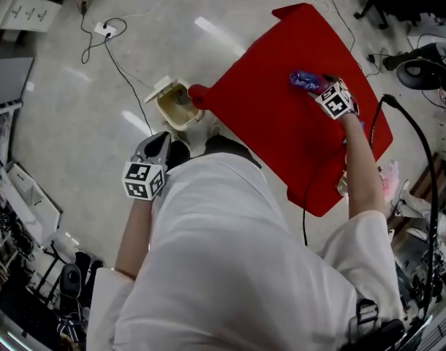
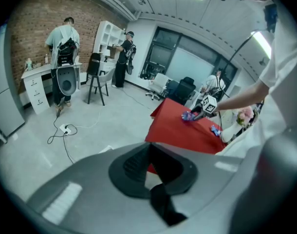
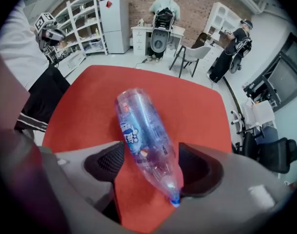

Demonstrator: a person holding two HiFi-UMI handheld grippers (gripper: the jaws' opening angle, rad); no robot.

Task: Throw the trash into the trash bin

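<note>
Your right tongs (image 3: 151,165) stand wide open around 1 clear plastic bottle (image 3: 144,133) on the red table (image 3: 90,96). Your left tongs (image 2: 153,172) are closed, empty.

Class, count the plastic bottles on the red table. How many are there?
1. The clear plastic bottle lies on the red table, between the open jaws of the right gripper. The person's arm covers part of the table, so another may be hidden.

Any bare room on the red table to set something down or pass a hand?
Free: red table from the bottle back to the person's edge, plus its left side by the trash bin. Crowded: far right, where the open right gripper straddles the bottle.
</note>
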